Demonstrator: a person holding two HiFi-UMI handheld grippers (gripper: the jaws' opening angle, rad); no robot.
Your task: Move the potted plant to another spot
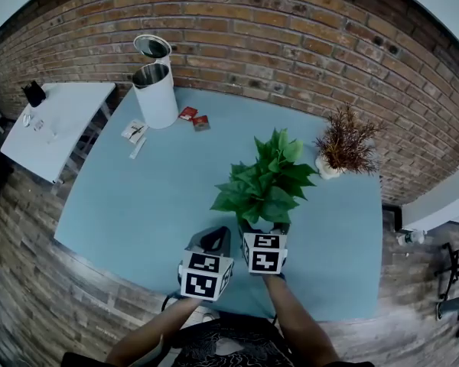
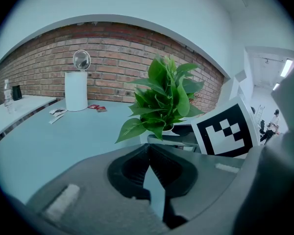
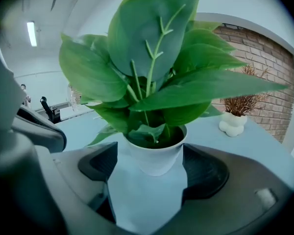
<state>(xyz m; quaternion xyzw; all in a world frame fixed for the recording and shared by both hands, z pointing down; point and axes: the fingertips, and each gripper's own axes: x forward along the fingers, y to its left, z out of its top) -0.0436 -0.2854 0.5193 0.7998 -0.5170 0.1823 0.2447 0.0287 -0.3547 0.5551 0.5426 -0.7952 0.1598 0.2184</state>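
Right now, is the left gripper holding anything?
No, the left gripper has its jaws closed tip to tip, with nothing held between them.

My blue table runs back to a brick wall. Far left on it stands a white cylindrical bin, its round lid tipped up. Near the bin lie two red packets and some white sachets. At the far right, a dried brown plant sits in a lumpy white vase. A white side table stands apart on my left.
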